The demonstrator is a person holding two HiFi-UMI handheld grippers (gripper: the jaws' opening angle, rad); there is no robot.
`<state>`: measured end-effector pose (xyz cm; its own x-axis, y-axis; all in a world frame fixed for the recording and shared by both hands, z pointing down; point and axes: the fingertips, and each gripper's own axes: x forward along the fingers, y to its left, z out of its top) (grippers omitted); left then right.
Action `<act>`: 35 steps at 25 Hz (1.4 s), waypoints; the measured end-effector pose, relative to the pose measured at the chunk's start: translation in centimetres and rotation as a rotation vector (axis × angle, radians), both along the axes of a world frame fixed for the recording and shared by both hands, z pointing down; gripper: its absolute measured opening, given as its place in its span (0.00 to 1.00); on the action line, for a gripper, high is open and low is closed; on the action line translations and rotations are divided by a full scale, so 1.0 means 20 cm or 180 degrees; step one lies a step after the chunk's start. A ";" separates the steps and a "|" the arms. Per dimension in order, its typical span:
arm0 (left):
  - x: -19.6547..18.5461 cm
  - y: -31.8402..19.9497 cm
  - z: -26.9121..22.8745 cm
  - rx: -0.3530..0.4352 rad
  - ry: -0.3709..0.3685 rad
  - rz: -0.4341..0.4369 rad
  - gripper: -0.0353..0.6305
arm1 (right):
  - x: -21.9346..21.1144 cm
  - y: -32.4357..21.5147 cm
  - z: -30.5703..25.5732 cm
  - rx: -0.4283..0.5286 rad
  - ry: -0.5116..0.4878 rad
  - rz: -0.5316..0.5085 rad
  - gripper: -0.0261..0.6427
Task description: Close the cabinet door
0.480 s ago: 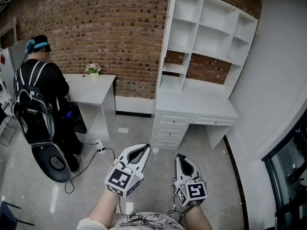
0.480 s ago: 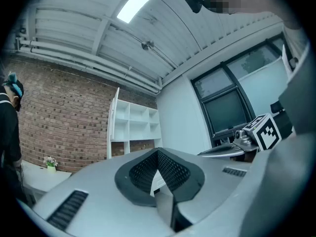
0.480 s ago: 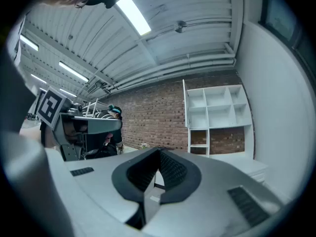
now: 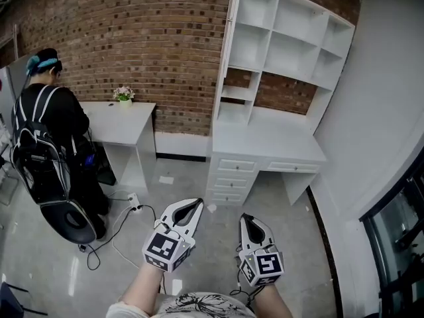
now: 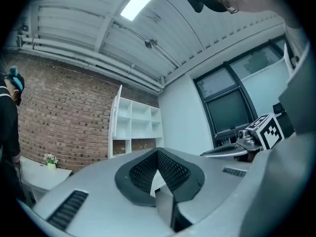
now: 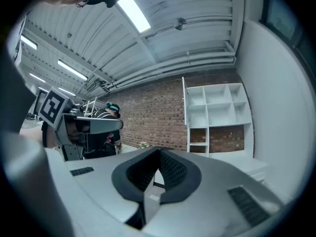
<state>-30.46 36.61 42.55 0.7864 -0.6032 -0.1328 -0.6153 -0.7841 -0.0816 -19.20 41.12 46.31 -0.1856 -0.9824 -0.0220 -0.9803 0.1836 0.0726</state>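
Note:
The white cabinet (image 4: 285, 45) is a set of open shelves above a desk with drawers (image 4: 232, 181), against the brick wall. Its tall narrow door (image 4: 227, 45) stands open at the left edge, seen edge-on; it also shows in the left gripper view (image 5: 117, 113) and the right gripper view (image 6: 184, 113). My left gripper (image 4: 200, 203) and right gripper (image 4: 244, 216) hover low over the floor, well short of the cabinet. Both are shut and hold nothing, tips meeting in the left gripper (image 5: 158, 153) and in the right gripper (image 6: 159, 153).
A person with a backpack (image 4: 46, 144) stands at the left beside a white desk (image 4: 126, 121) with a small flower pot (image 4: 123, 95). A power strip and cables (image 4: 136, 205) lie on the grey floor. A dark window (image 4: 397, 230) runs along the right wall.
The scene has slid slightly left in the head view. Both grippers stay shut and have barely moved.

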 end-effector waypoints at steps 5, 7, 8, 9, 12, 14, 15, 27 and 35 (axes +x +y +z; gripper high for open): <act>0.00 -0.07 0.00 -0.0029 0.0020 0.0006 0.07 | 0.04 -0.07 -0.02 -0.0025 -0.0043 0.0131 0.04; -0.02 -0.10 0.02 -0.0055 0.0010 0.0001 0.07 | 0.03 -0.11 -0.01 -0.0041 -0.0017 0.0126 0.04; -0.02 -0.12 0.03 -0.0075 0.0006 -0.0013 0.07 | 0.03 -0.13 0.00 -0.0058 0.0003 0.0115 0.04; -0.03 -0.14 0.05 -0.0100 0.0006 -0.0035 0.07 | 0.02 -0.15 0.01 -0.0080 0.0019 0.0101 0.04; -0.04 -0.22 0.09 -0.0180 0.0028 -0.0103 0.07 | 0.03 -0.22 0.04 -0.0142 0.0044 0.0055 0.05; -0.03 -0.27 0.10 -0.0218 0.0024 -0.0139 0.07 | 0.04 -0.27 0.05 -0.0168 0.0057 0.0030 0.05; -0.02 -0.29 0.10 -0.0233 0.0012 -0.0164 0.07 | 0.05 -0.30 0.05 -0.0182 0.0060 0.0012 0.05; 0.19 -0.79 0.05 -0.0185 -0.0050 -0.0517 0.07 | 0.35 -0.86 0.04 -0.0177 0.0033 -0.0275 0.05; 0.57 -1.23 -0.01 -0.0236 -0.0055 -0.0661 0.07 | 0.74 -1.34 -0.03 -0.0204 -0.0042 -0.0507 0.05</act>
<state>-19.00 11.98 42.30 0.6461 -0.7601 -0.0696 -0.7631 -0.6450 -0.0402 -4.36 14.32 45.70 -0.3393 -0.9400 0.0363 -0.9392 0.3407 0.0430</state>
